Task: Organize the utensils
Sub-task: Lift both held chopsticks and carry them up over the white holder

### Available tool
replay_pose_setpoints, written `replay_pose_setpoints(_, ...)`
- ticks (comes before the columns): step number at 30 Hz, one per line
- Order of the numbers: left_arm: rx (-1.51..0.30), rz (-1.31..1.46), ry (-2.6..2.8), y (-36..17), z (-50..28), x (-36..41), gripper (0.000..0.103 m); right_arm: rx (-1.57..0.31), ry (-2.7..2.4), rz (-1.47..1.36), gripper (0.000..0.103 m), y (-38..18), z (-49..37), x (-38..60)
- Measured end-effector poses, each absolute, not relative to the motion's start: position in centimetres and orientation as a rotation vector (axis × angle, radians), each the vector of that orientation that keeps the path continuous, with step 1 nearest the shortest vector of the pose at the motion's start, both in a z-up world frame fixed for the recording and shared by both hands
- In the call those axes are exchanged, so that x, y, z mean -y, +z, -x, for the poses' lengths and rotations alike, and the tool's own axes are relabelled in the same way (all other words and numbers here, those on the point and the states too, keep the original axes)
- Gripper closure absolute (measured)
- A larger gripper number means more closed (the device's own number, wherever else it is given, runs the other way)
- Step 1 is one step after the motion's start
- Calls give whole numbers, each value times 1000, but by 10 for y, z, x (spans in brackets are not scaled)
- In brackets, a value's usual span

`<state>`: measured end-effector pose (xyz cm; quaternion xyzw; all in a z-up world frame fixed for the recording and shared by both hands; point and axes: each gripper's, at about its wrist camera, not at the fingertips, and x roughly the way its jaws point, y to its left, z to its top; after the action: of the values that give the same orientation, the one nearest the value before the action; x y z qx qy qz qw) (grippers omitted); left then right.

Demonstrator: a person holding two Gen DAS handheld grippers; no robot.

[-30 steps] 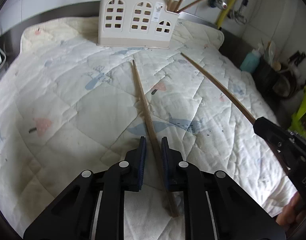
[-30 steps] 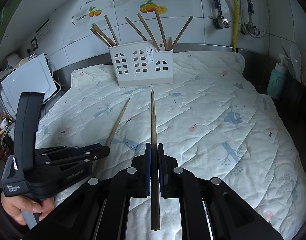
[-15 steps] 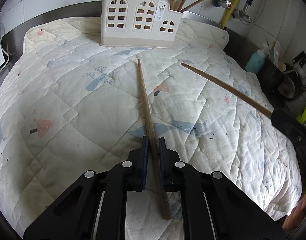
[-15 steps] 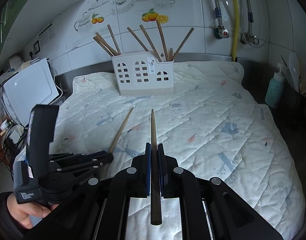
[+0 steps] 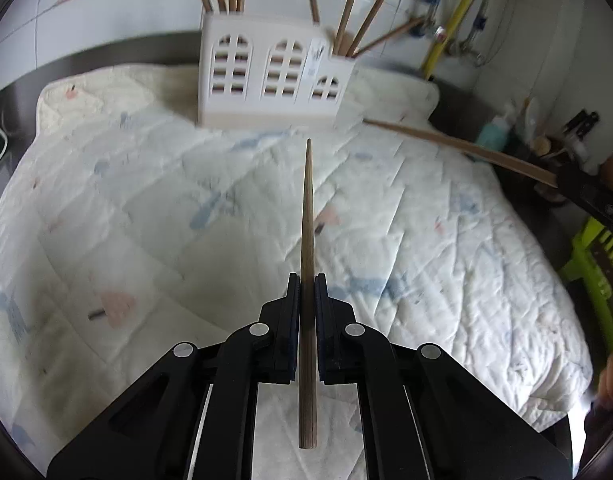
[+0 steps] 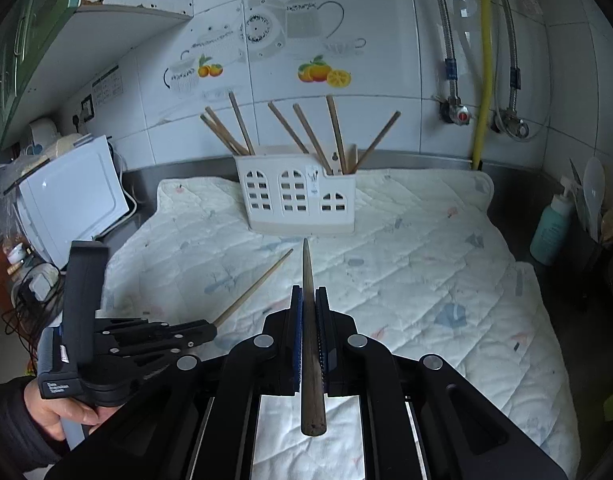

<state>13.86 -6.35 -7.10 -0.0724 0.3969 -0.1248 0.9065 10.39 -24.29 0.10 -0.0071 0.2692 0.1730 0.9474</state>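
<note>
My left gripper (image 5: 306,280) has a brown wooden chopstick (image 5: 307,208) between its jaws, which are closing tight on it; the stick is lifted off the quilt (image 5: 146,220) and points at the white house-shaped holder (image 5: 266,76). Another chopstick (image 6: 305,264) is clamped in my right gripper (image 6: 309,292), held above the quilt and aimed at the same holder (image 6: 294,196). Several chopsticks stand in that holder. In the right wrist view the left gripper (image 6: 210,330) shows at the lower left with its chopstick (image 6: 254,292). The right chopstick (image 5: 458,146) crosses the left wrist view's right side.
A white appliance (image 6: 70,200) stands left of the quilt. A teal bottle (image 6: 552,228) and utensil pots sit at the right edge. A green basket (image 5: 598,256) lies beyond the right counter edge. Pipes (image 6: 482,80) run down the tiled wall behind.
The left jaws have shut on the chopstick that lay on the quilt and lifted it. The right gripper has risen with its chopstick. The holder looks closer in both views.
</note>
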Motion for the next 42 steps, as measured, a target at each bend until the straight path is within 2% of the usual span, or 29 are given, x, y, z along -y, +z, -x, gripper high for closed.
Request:
replay_pose_setpoints(15, -671, 91, -284, 31, -165, 30, 98, -462, 334, 76, 97, 73, -156, 252)
replay_pose_setpoints(33, -921, -104, -203, 81, -262, 16, 98, -473, 344, 211, 97, 99, -241, 216)
replay_pose_setpoints(42, -991, -229, -185, 89, -275, 28, 98, -533, 341, 282, 97, 112, -275, 205)
